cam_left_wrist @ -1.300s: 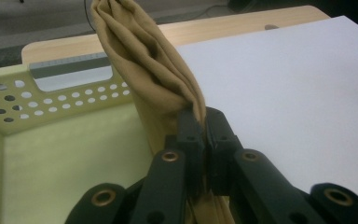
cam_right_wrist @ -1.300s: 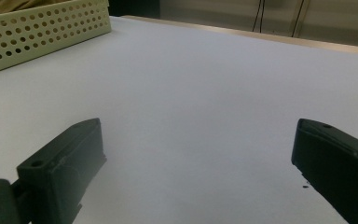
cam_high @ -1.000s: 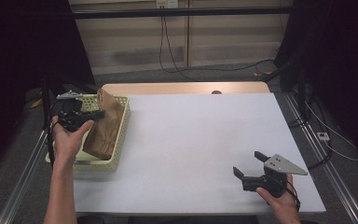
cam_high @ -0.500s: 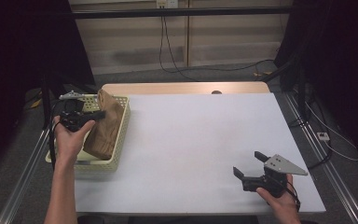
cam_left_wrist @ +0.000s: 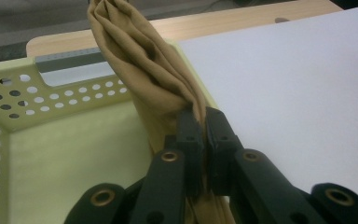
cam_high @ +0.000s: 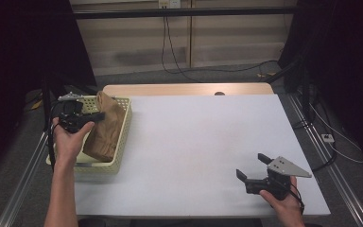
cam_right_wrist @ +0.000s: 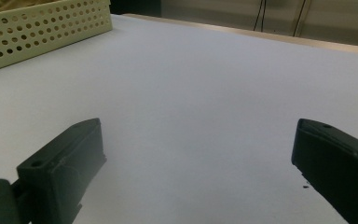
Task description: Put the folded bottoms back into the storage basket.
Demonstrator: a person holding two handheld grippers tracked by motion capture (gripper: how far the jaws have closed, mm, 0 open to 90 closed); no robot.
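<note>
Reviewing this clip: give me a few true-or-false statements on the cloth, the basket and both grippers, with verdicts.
1. The left gripper is shut on the tan cloth. True.
2. The right gripper holds the cloth. False: its jaws stand open over the bare white table.
3. The cloth lies flat on the table. False: it hangs into the basket.
4. The basket sits at the table's left edge. True.

Both forearms bare, no sleeves. Left gripper (cam_high: 94, 115) black, blocky, grey plate on top, black cable trailing; brass-coloured rivets at linkage joints, flat fingers (cam_left_wrist: 189, 135). Right gripper (cam_high: 254, 168) black, grey three-cornered plate with small screws, chunky square-tipped fingers (cam_right_wrist: 67, 161).
</note>
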